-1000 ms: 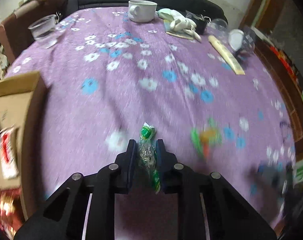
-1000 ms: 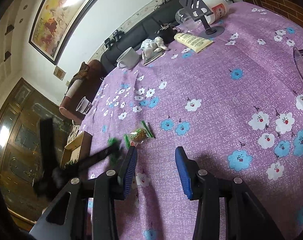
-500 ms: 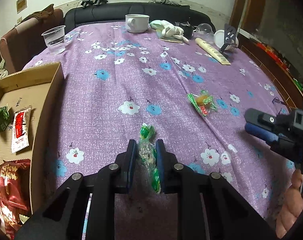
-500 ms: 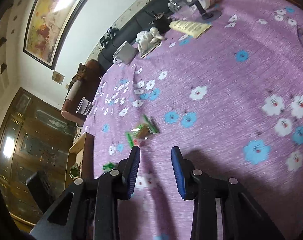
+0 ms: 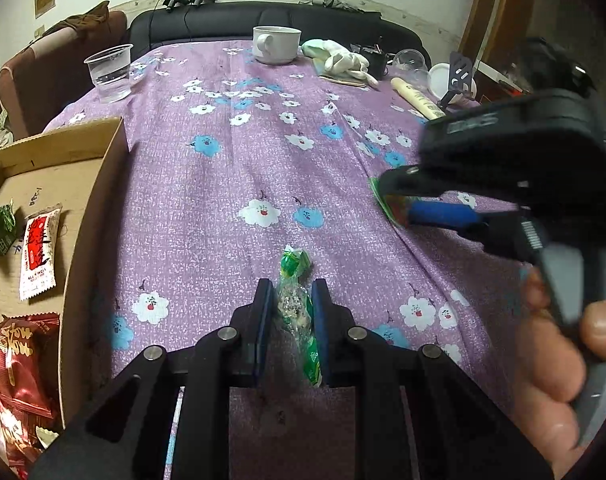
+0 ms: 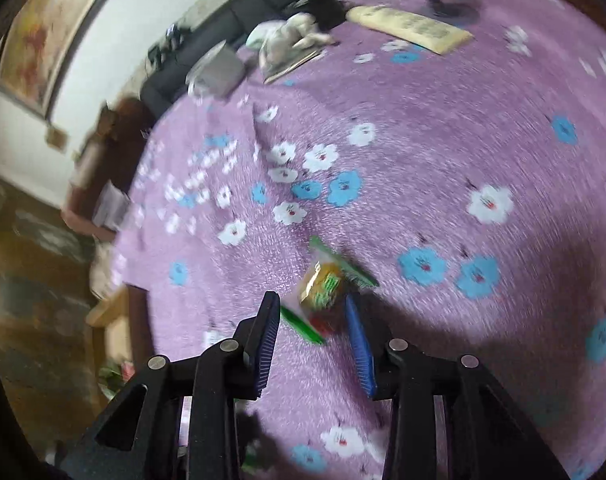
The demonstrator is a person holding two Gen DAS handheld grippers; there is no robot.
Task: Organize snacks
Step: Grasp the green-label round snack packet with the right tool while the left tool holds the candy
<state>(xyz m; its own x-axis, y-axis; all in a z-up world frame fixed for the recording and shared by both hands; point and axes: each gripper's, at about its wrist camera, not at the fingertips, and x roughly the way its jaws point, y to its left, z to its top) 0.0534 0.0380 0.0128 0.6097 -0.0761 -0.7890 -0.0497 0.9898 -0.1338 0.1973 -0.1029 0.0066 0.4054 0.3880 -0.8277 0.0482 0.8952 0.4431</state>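
Now the right claw (image 6: 313, 320), spread wide, has swept in from the desk's right edge to straddle the orange snack packet (image 6: 323, 286) lying mid-desk, ready to close. The left claw (image 5: 289, 306) keeps pinching the green-wrapped snack (image 5: 295, 304) near the cardboard box (image 5: 91, 208).

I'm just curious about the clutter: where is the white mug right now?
In the left wrist view, the white mug stands at the far edge of the purple tablecloth, just left of the white gloves and right of the plastic cup.
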